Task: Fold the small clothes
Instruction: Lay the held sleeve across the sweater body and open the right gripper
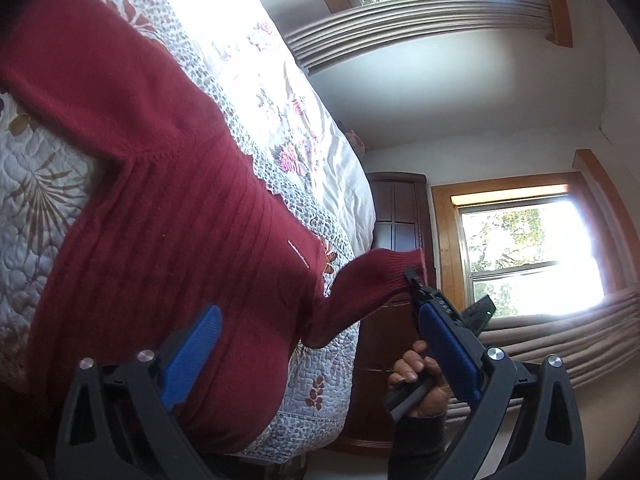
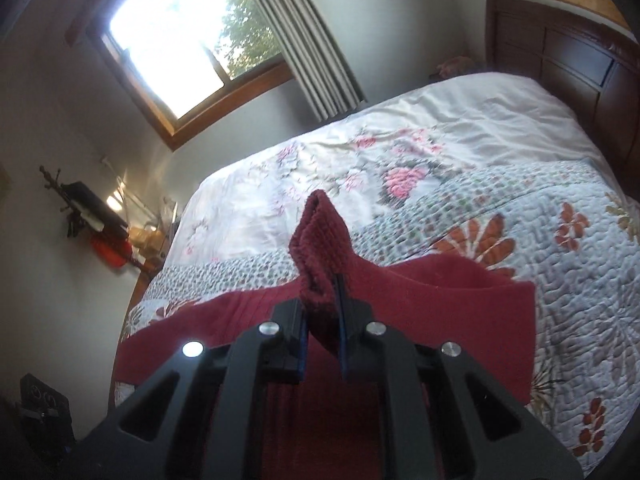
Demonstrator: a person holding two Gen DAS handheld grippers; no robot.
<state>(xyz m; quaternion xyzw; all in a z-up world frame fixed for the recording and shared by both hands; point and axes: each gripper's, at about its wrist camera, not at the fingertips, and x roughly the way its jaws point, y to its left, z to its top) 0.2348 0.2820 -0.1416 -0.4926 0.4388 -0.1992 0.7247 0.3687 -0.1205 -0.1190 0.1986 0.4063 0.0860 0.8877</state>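
The red sweater (image 1: 152, 208) lay spread on the bed (image 2: 520, 208); the right gripper (image 2: 322, 344) pinched its soft, limp cuff (image 2: 316, 240); the left gripper (image 1: 320, 356) hovered wide open, empty.

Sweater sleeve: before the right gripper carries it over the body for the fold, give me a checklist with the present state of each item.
1. Right gripper shut on the cuff: ok, ribbed end is pinched between the fingers.
2. Sleeve lifted off the quilt: ok, it hangs in the air from the cuff.
3. Left gripper free: ok, open and holding nothing.
4. Sweater body flat: ok where visible; its far side is out of frame.
5. Second sleeve laid out: cannot tell, not clearly seen.
6. Bed around the sweater free of other clothes: ok in both views.
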